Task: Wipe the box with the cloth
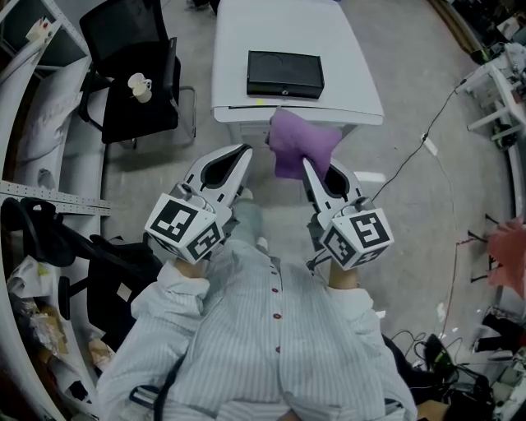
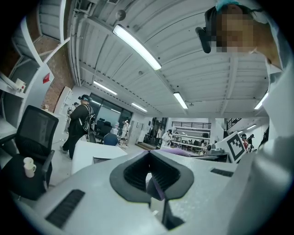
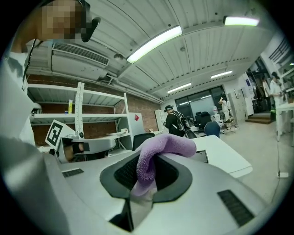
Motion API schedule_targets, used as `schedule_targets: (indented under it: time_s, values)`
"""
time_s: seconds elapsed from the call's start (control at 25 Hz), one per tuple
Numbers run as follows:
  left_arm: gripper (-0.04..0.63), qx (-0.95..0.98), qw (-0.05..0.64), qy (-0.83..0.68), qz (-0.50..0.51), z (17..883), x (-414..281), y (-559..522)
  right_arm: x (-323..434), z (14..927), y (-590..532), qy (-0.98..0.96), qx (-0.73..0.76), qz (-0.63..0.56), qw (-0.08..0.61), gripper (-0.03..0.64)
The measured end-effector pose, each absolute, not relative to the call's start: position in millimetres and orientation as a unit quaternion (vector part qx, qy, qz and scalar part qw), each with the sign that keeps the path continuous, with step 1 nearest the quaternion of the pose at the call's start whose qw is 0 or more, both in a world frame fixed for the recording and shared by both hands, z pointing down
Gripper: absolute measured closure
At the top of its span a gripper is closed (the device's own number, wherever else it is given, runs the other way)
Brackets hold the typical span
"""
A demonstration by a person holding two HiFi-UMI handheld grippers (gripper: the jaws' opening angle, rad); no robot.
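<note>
We cannot see the tips of our right hand-held gripper (image 1: 307, 167): the soft purple cloth (image 1: 300, 144) pinched in its jaws covers them. Our left hand-held gripper (image 1: 244, 154) sits level beside it, closed on nothing. The flat black box (image 1: 285, 74) lies farther off on the white worktop (image 1: 349, 57).

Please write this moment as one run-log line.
right tool: shut on cloth | left tool: shut | box: on table, untouched

Floor: pale grey floor (image 1: 394, 66)
Furniture: white rectangular table (image 1: 288, 25); black office chair (image 1: 123, 37)
Light: long ceiling strip lamps (image 2: 136, 47)
</note>
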State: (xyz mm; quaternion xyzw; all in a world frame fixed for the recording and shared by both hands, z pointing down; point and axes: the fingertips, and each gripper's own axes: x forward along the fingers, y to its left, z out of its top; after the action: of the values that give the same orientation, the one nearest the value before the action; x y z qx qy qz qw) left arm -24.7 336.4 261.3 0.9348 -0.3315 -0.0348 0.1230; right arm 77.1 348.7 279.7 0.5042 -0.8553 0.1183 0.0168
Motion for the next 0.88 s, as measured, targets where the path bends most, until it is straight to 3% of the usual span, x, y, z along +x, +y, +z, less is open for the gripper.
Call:
schedule_targets:
  time_s: [0.32, 0.88]
  values:
    - [0.586, 0.939, 0.13, -0.318, -0.026, 275, -7, 283, 86, 300, 290, -0.852, 0.503, 0.141, 0.025, 0.557]
    - [0.586, 0.936, 0.139, -0.324, -0.014, 283, -4, 95, 106, 310, 106, -0.84, 0.517, 0.159, 0.049, 0.557]
